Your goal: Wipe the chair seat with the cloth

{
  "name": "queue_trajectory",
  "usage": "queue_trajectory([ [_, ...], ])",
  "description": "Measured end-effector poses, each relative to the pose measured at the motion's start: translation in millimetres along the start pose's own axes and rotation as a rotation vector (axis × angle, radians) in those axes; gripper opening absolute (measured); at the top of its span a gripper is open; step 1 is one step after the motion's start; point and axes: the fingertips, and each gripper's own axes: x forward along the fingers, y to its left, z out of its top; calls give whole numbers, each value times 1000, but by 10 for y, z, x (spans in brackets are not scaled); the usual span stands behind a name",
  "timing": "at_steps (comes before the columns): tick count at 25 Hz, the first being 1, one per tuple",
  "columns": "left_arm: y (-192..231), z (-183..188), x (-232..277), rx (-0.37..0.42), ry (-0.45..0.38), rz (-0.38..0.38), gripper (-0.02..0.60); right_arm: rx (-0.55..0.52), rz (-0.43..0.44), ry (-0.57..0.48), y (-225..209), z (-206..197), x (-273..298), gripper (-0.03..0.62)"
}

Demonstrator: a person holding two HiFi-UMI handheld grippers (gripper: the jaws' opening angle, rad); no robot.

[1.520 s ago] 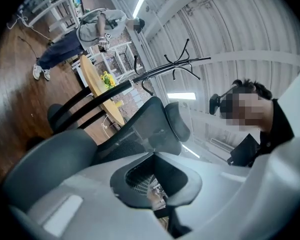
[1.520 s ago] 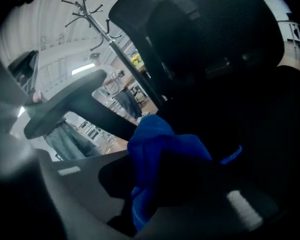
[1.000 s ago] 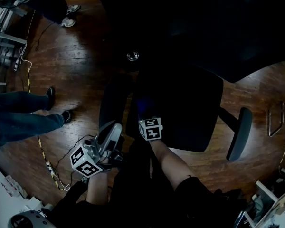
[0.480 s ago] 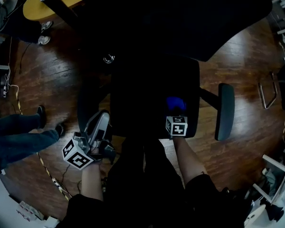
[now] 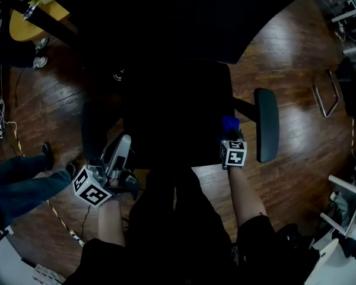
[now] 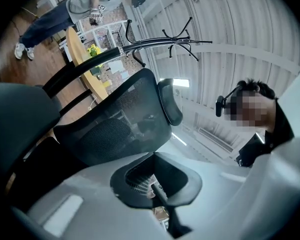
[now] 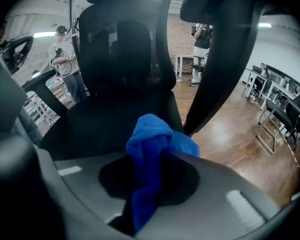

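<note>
We hold the right gripper (image 5: pixel 231 136) out over the right-hand edge of the chair seat (image 5: pixel 178 111), its jaws clenched on the blue cloth (image 5: pixel 229 123). In the right gripper view the cloth (image 7: pixel 155 149) bunches up out of the right gripper (image 7: pixel 150 181) and hangs in front of the dark seat (image 7: pixel 105 121), with the backrest (image 7: pixel 125 44) standing behind it. From the head view the cloth sits at the seat's right front corner, just beside the right armrest (image 5: pixel 266 124); we cannot tell whether it presses on the seat. Our left gripper (image 5: pixel 120 153) is low at the seat's left side, close to the front corner and tilted upward. In the left gripper view its jaws are pressed together with nothing between them (image 6: pixel 159 206), and beyond them we see the mesh backrest (image 6: pixel 115 126), the headrest (image 6: pixel 170 101), a coat rack (image 6: pixel 177 39) and a yellow table (image 6: pixel 82 64). The chair stands on a wooden floor (image 5: pixel 296 117), and another person's legs (image 5: pixel 21 183) show at the left edge.
</note>
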Motion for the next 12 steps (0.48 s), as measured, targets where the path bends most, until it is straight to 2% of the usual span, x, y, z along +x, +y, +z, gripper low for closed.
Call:
queue_trajectory([
  [4, 46, 77, -61, 5, -23, 20, -12, -17, -21, 3, -9, 46, 3, 66],
  [6, 79, 129, -143, 10, -40, 38, -12, -33, 9, -12, 156, 99, -1, 66],
  [9, 131, 209, -300, 13, -79, 67, -12, -44, 150, -39, 782, 167, 26, 66],
  [12, 159, 316, -433, 26, -112, 92, -12, -63, 327, -3, 1655, 89, 103, 66],
])
